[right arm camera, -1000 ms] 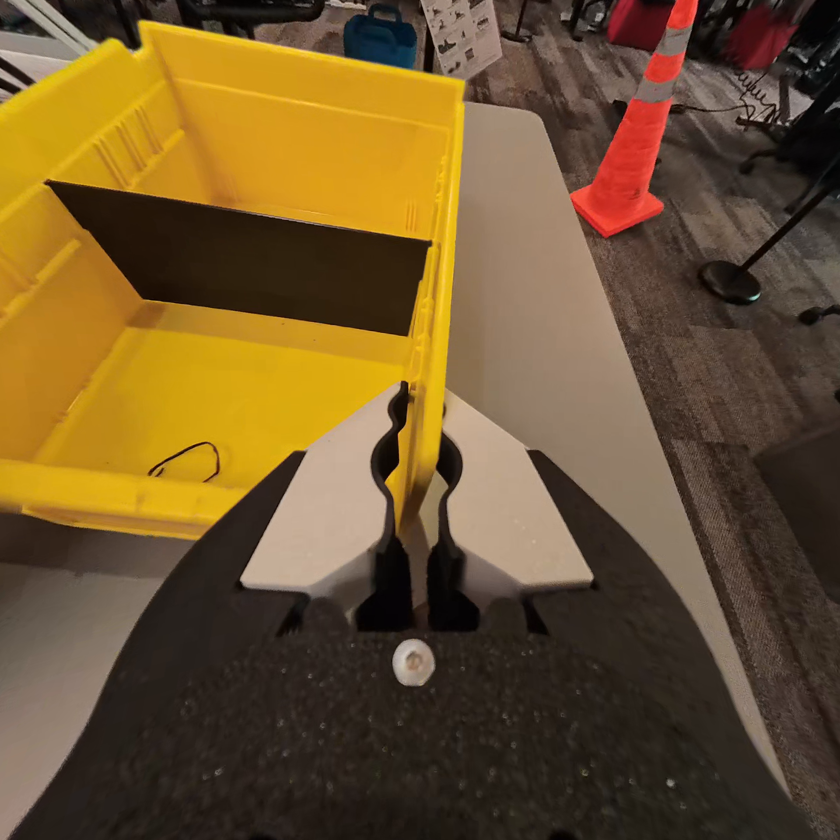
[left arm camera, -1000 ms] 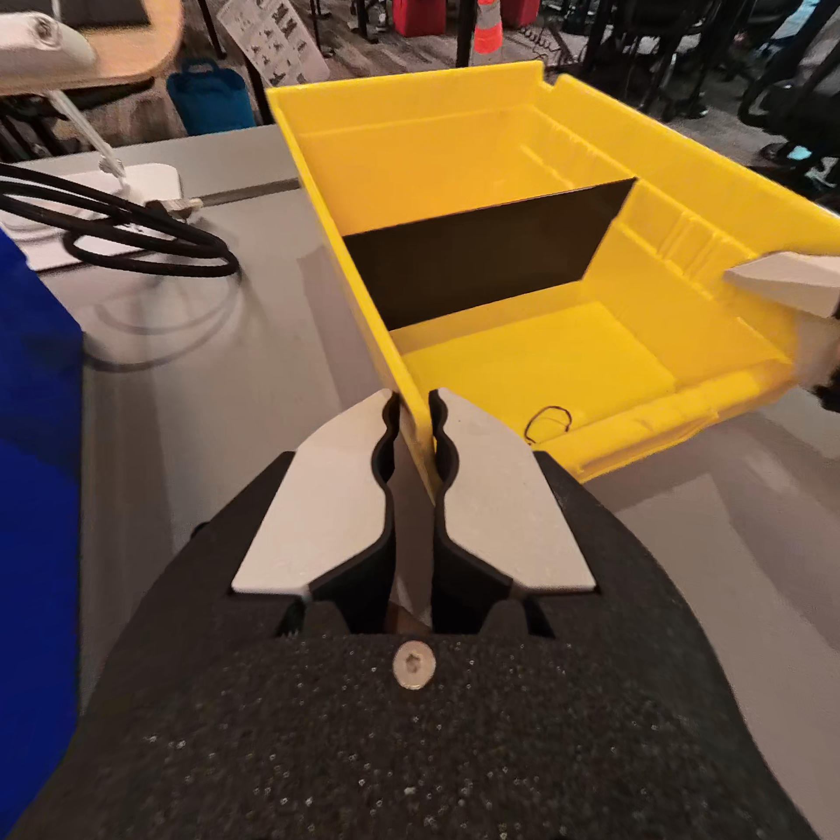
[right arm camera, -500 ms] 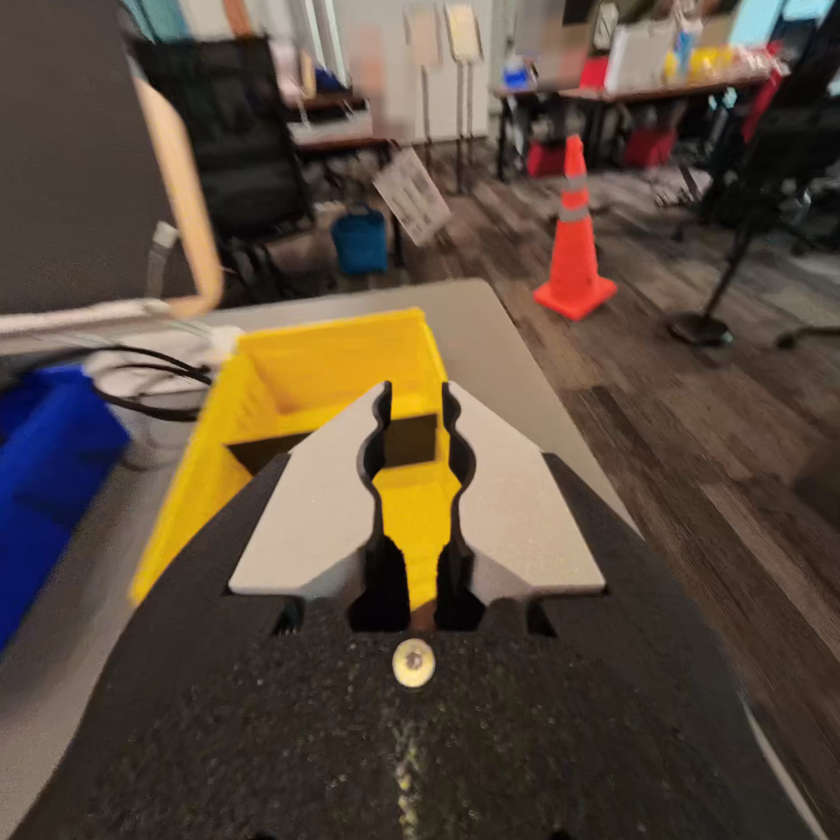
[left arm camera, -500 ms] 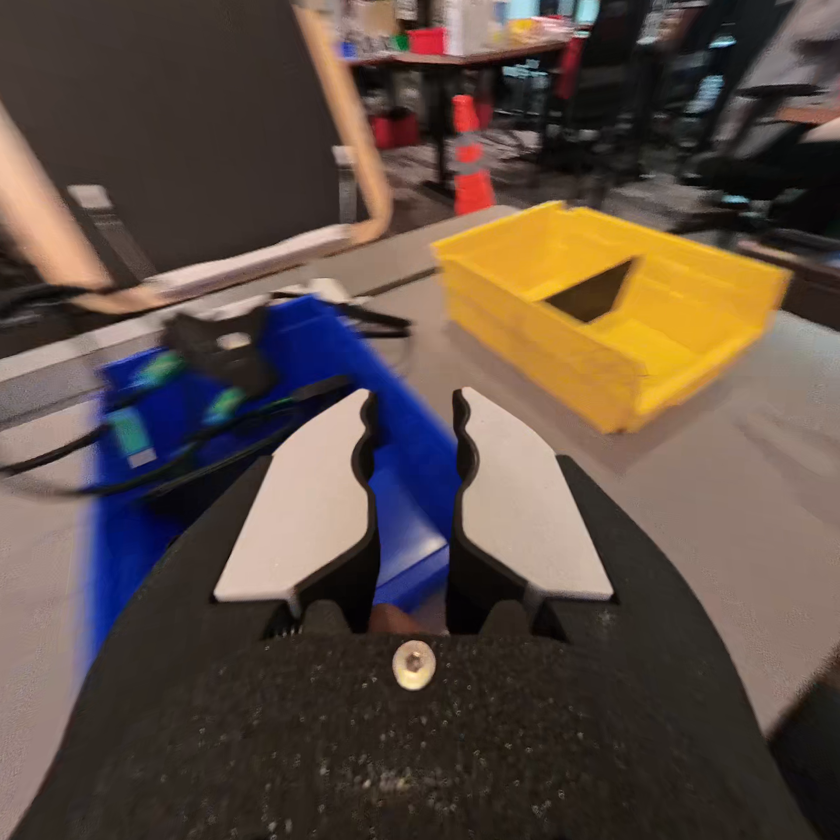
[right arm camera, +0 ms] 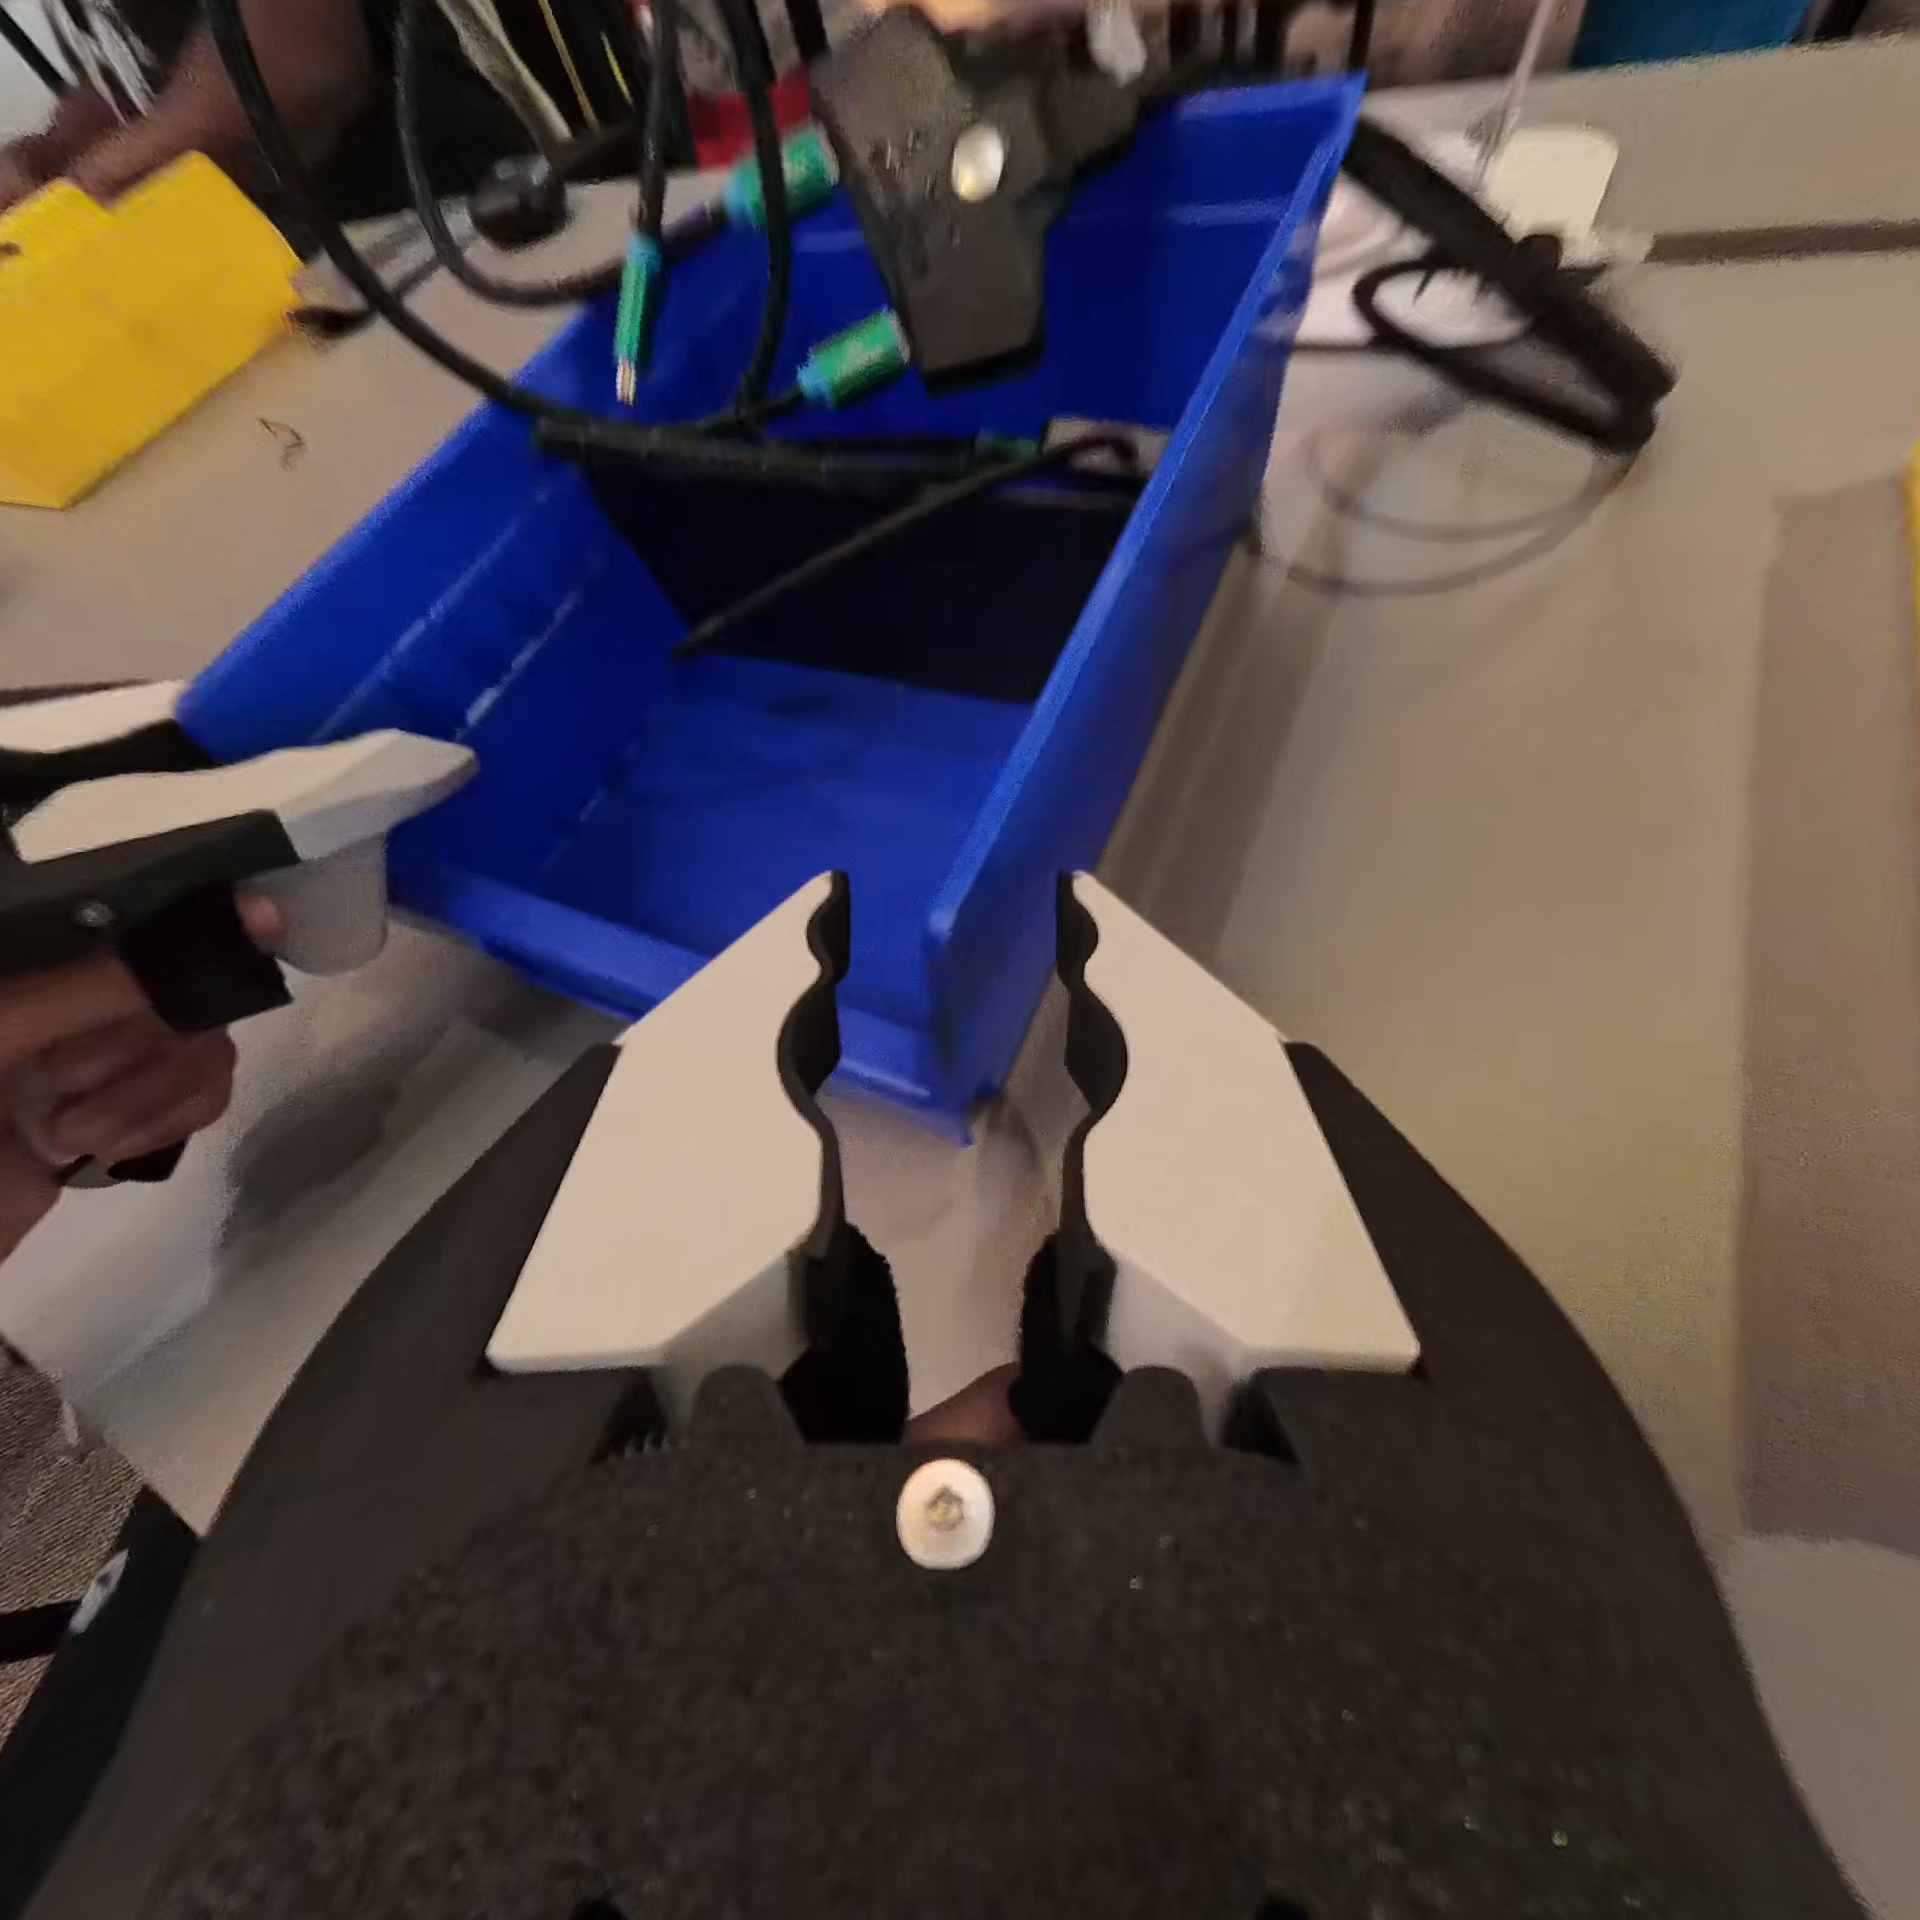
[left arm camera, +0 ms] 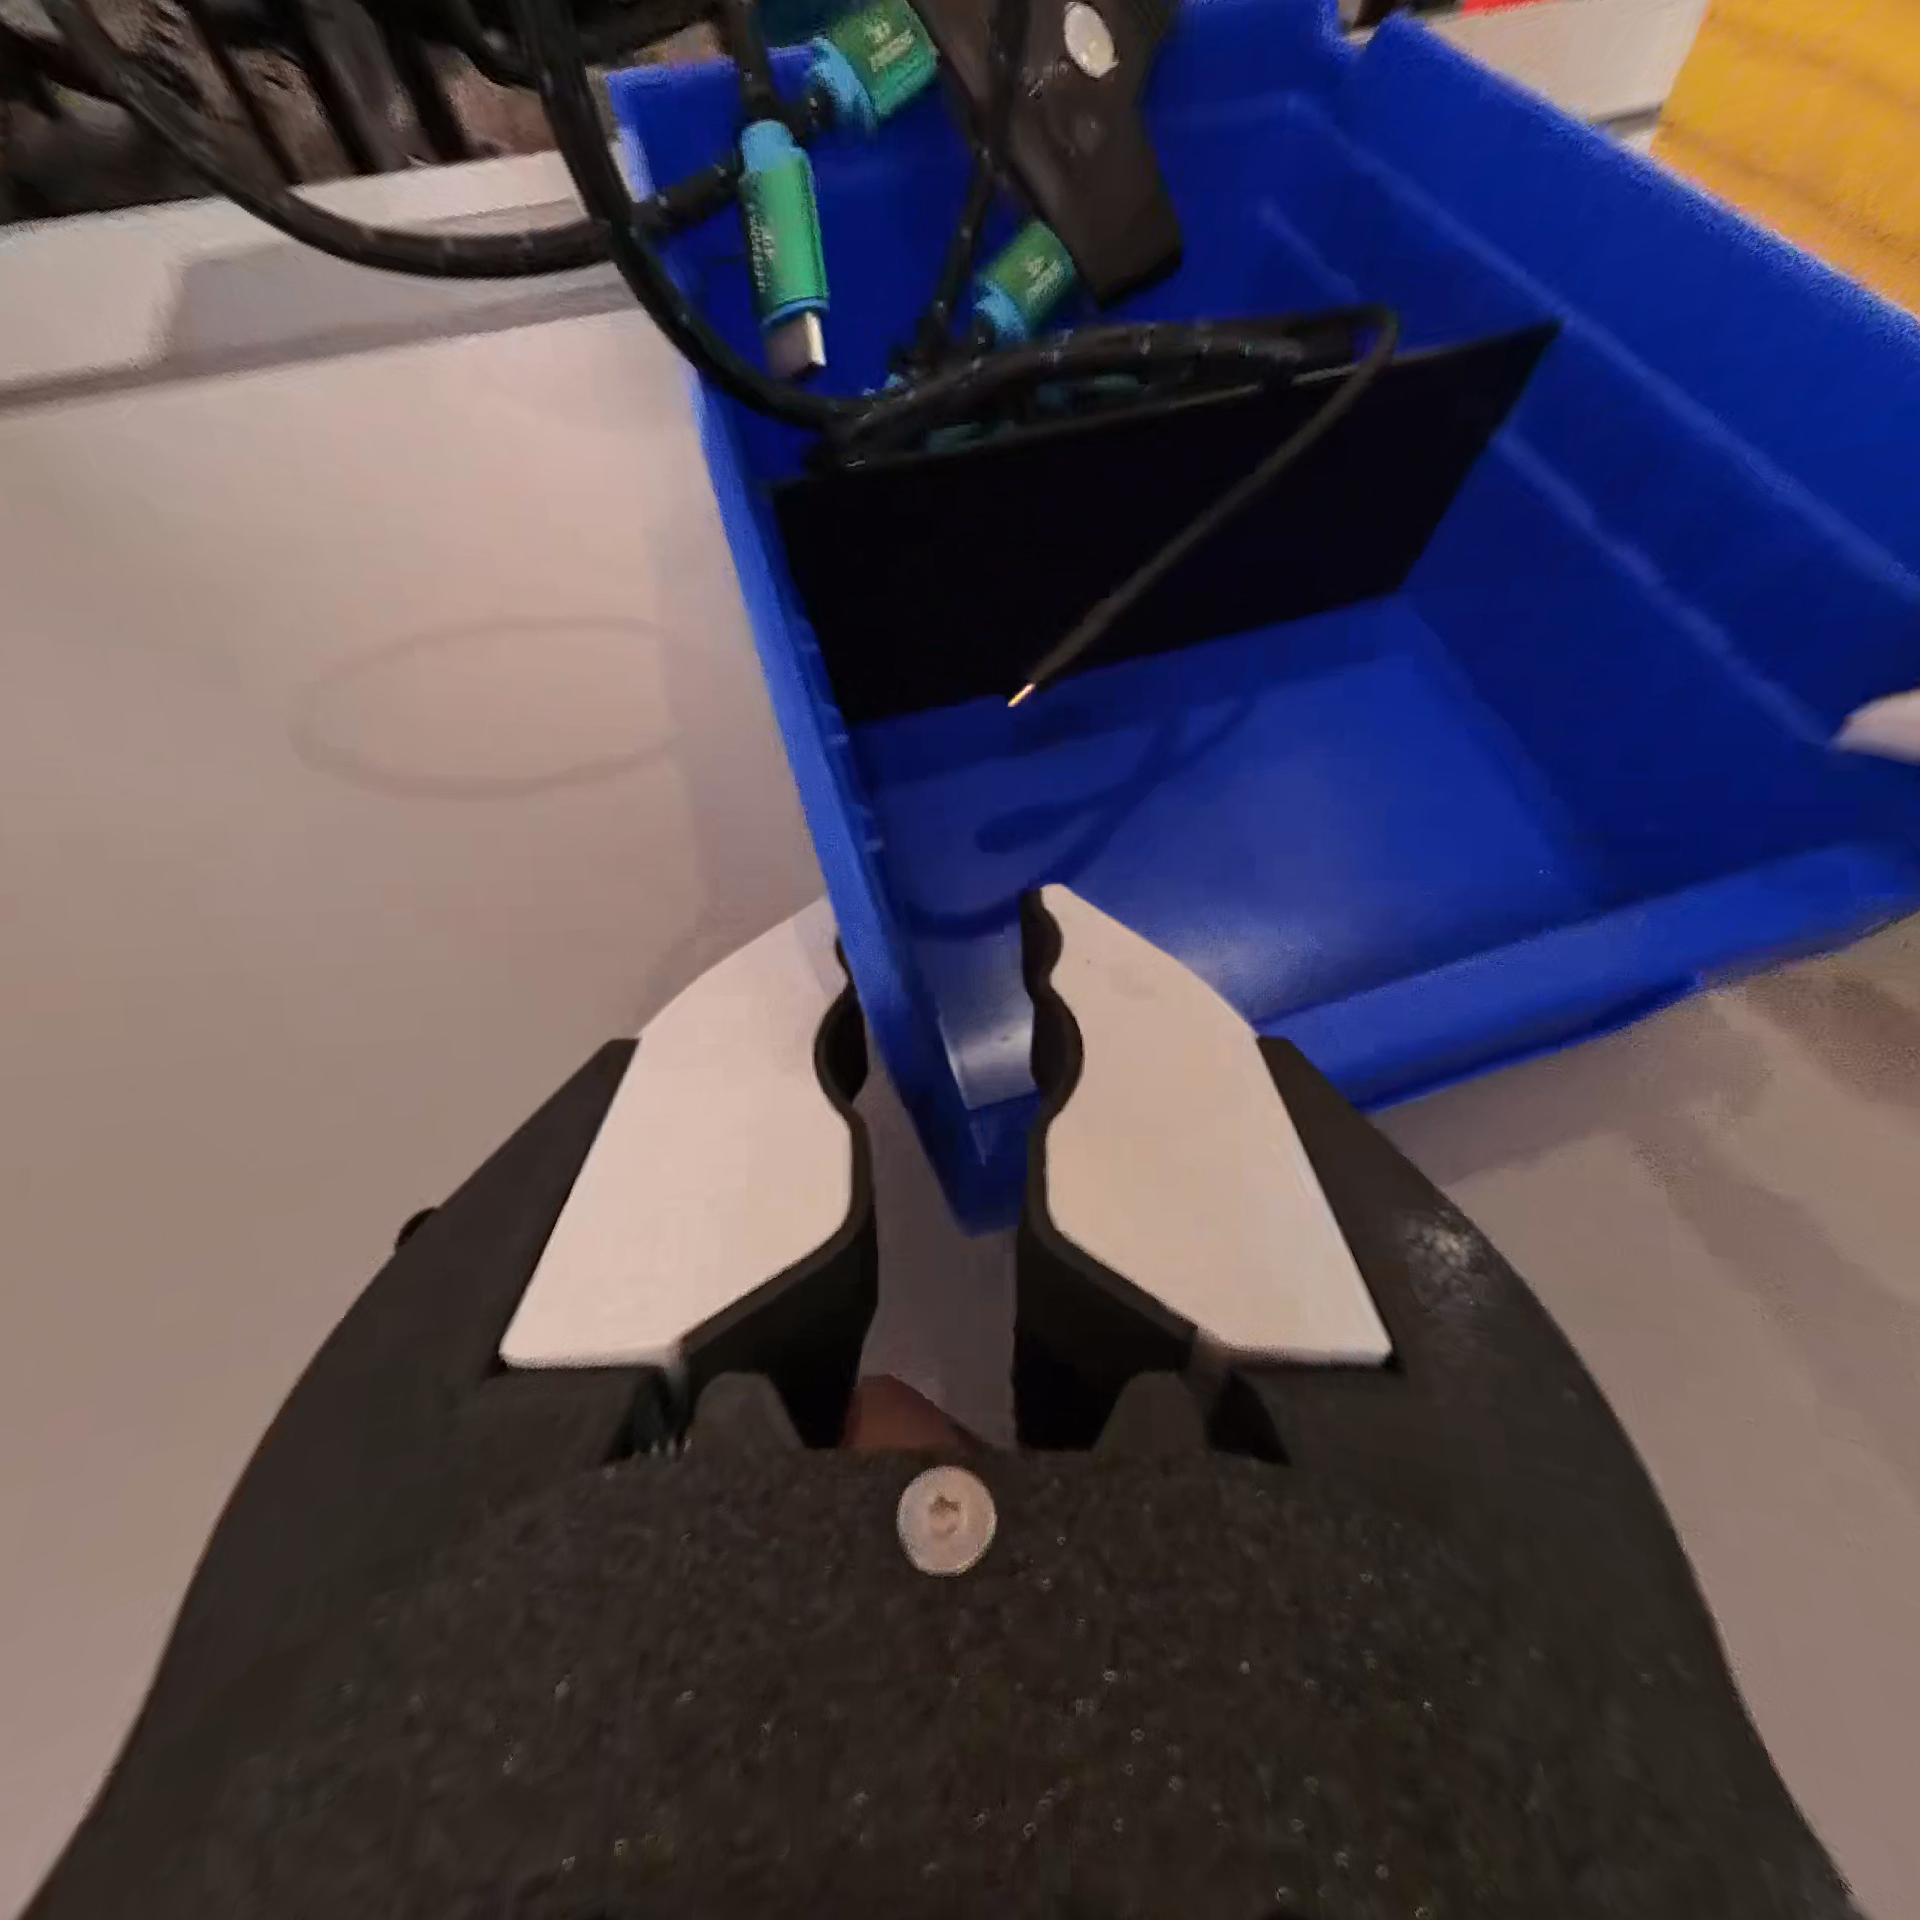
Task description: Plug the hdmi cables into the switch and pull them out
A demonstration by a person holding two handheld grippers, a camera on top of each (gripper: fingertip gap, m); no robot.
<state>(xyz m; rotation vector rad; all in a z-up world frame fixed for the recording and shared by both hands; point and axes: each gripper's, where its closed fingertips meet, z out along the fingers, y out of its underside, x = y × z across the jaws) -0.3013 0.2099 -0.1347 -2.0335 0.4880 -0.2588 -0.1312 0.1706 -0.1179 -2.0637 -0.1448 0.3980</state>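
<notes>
HDMI cables (left arm camera: 784, 249): black leads with green and teal plugs, heaped in the far compartment of the blue bin, several trailing over its far-left rim onto the worktop.
Left gripper (left arm camera: 940, 914): fingers spread, set astride the bin's near-left wall, one finger outside and one inside; not closed on it.
Blue bin (left arm camera: 1621, 343): stood on the grey worktop (left arm camera: 343, 831), a dark divider (left arm camera: 1091, 540) across its middle; near compartment bare but for a thin black wire end hanging over the divider.
Switch (right arm camera: 940, 208): dark block with a round silver button, tilted above the cables at the bin's far end.
Right gripper (right arm camera: 951, 904): fingers spread, straddling the bin's near-right corner wall without pinching.
Yellow bin (right arm camera: 114, 312): apart, on the worktop.
</notes>
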